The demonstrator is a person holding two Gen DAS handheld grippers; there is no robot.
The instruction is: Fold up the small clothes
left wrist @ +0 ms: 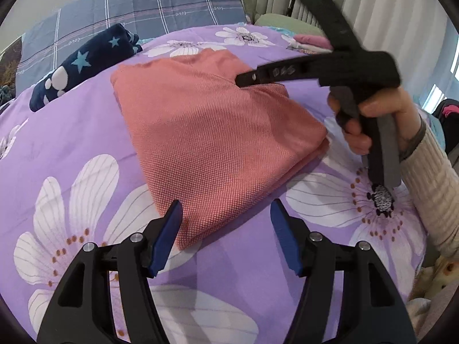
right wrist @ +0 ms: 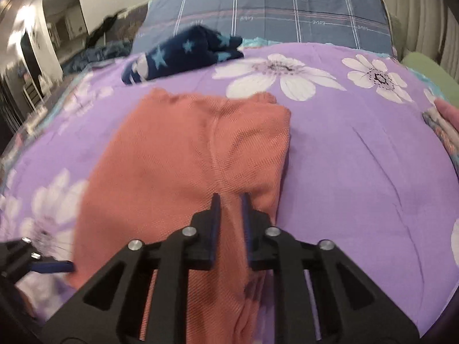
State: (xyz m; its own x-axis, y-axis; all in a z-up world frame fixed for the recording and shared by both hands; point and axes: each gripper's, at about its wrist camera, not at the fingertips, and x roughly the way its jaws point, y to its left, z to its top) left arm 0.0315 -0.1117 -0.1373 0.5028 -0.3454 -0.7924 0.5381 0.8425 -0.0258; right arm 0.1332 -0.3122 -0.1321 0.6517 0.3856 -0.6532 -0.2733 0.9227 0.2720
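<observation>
The salmon-pink garment lies folded flat on the purple floral bedspread, a rough wedge of waffle-textured knit; in the left wrist view its long axis runs from a narrow corner near the left gripper up and away toward the plaid pillow; a raised seam runs lengthwise down its middle in the right wrist view. The left gripper's blue-padded jaws stand wide apart, its left pad at the cloth's near corner, grasping nothing. The right gripper hovers over the garment's near end (the picture is blurred), its narrow jaws parted with pink cloth showing in the gap, not pinched. A navy star-print garment lies bunched beyond.
</observation>
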